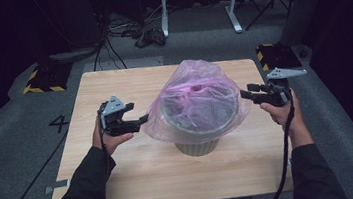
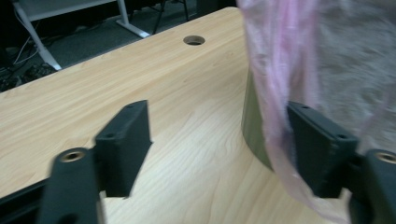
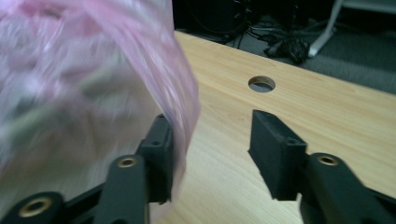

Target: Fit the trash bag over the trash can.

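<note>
Left gripper: jaws apart, nothing clamped; pink bag brushes the outer jaw in its own view. Right gripper: jaws apart, bag edge draped against one jaw, not pinched. Bag covers the pot, which stands between the two grippers on the table.

a pot stands near the middle of the table, and a plastic bag lies draped over its top and hangs down around its sides. the left gripper sits just left of the bag, the right gripper just right of it. behind the table, on the floor, lie cables beside a frame's legs.
</note>
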`<move>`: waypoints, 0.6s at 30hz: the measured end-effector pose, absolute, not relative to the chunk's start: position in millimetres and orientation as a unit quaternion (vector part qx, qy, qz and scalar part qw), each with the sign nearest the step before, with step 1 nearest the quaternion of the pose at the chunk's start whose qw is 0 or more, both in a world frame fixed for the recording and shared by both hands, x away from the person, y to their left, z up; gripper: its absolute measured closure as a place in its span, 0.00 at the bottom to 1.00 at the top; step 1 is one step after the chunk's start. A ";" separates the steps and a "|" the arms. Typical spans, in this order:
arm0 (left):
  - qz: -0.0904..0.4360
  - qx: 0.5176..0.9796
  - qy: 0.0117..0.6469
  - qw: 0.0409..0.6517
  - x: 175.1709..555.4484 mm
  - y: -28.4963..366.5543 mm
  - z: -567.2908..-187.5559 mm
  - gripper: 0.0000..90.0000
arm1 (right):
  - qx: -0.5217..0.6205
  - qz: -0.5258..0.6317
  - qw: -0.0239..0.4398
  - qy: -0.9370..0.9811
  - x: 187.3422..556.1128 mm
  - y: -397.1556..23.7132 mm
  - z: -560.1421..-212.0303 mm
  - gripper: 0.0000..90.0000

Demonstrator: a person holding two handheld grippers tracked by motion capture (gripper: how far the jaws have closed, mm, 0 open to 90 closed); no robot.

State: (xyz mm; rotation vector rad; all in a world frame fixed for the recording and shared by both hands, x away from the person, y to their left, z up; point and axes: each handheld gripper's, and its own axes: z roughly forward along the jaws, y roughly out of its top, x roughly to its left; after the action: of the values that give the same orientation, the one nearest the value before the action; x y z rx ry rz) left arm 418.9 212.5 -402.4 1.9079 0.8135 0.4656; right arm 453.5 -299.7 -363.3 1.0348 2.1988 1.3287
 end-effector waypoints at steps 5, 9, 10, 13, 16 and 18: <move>0.195 0.787 0.327 0.486 399.3 228.3 -405.4 0.22 | 0.352 0.470 0.188 0.787 438.5 -306.4 -362.4 0.42; 0.202 0.785 0.312 0.497 386.2 232.8 -401.9 0.21 | 0.327 0.479 0.189 0.793 427.4 -304.4 -359.5 0.41; 0.201 0.782 0.309 0.502 386.6 232.3 -400.9 0.22 | 0.325 0.479 0.186 0.794 426.4 -302.7 -359.5 0.40; 0.192 0.783 0.296 0.512 387.8 219.2 -398.2 0.25 | 0.314 0.479 0.186 0.798 419.2 -296.5 -358.2 0.38; 0.224 0.801 0.284 0.478 385.6 196.9 -397.8 0.33 | 0.319 0.481 0.180 0.797 416.9 -290.9 -359.9 0.48; 0.219 0.811 0.276 0.467 388.5 184.8 -401.0 0.48 | 0.324 0.466 0.181 0.803 419.8 -288.1 -363.7 0.62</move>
State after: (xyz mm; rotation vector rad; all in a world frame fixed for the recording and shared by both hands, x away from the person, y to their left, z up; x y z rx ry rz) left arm 388.5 184.8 -401.0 1.9898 0.6781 0.5366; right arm 419.8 -288.1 -363.7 0.9142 2.2676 1.3163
